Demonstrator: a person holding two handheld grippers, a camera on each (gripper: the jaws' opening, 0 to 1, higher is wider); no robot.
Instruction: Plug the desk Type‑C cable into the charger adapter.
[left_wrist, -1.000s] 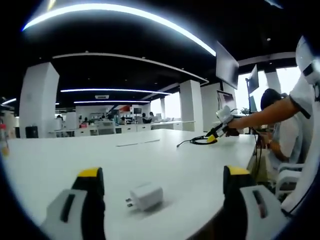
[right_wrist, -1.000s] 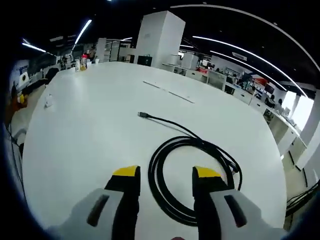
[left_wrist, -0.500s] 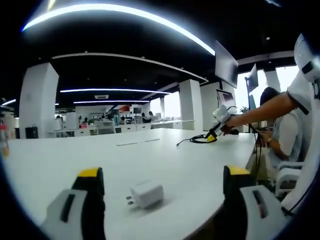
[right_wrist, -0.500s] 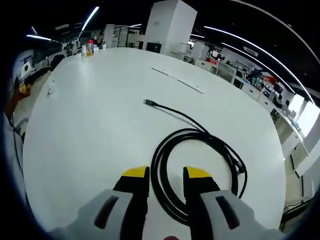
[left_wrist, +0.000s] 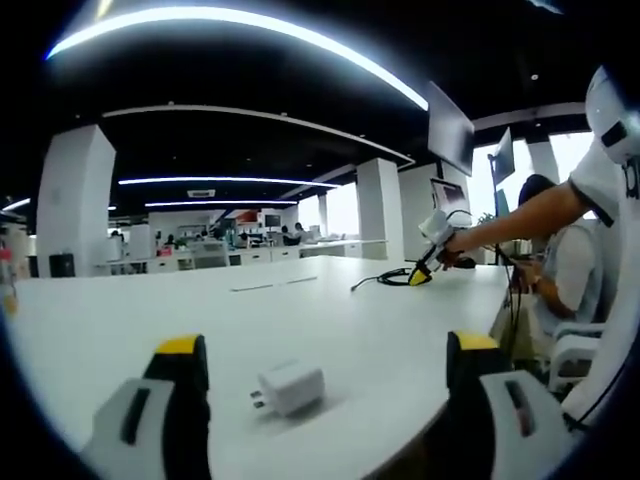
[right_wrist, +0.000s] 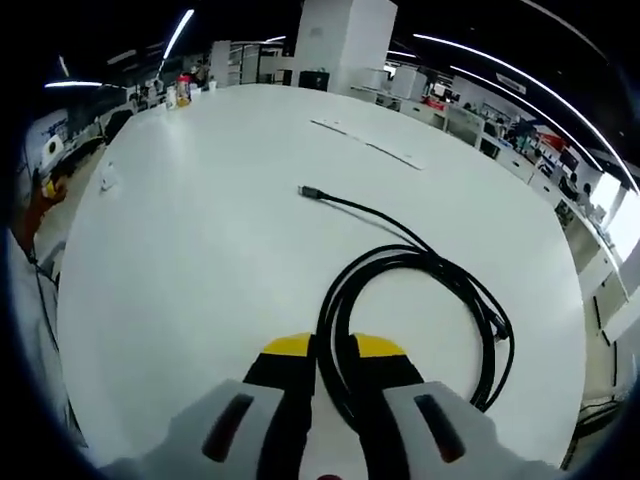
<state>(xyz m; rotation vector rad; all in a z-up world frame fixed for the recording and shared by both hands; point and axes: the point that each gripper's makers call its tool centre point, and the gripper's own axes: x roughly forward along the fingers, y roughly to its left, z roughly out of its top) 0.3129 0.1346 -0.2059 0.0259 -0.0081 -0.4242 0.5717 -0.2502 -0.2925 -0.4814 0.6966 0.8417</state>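
Jaws of the right gripper (right_wrist: 333, 352) stand nearly together, pinched on the near arc of the cable (right_wrist: 420, 300) coil, the black strands running between the yellow tips; in the left gripper view the same gripper (left_wrist: 420, 276) shows far across the tabletop (left_wrist: 120, 310), tips down at the coil, held by a person's outstretched arm (left_wrist: 520, 220).

Jaws of the left gripper (left_wrist: 330, 352) stand wide apart and hold nothing; the adapter (left_wrist: 290, 387) lies on the tabletop between them, touching neither, nearer the left jaw; it lies on a broad face, its long axis roughly crosswise to the jaws, with its prongs pointing toward the left jaw and slightly toward the camera.

In the right gripper view the cable lies coiled in a loose oval on the white tabletop (right_wrist: 180, 260), its long axis running away from the jaws and to the right; a straight tail leaves the far side of the coil and runs away to the upper left, ending in the plug (right_wrist: 309, 191), which points away from the gripper; the plug lies flat, free and well apart from the jaws.

A seated person (left_wrist: 560, 270) shows at the right edge of the left gripper view, beside a white chair (left_wrist: 575, 350); a white pillar (left_wrist: 75, 200) stands beyond the tabletop.
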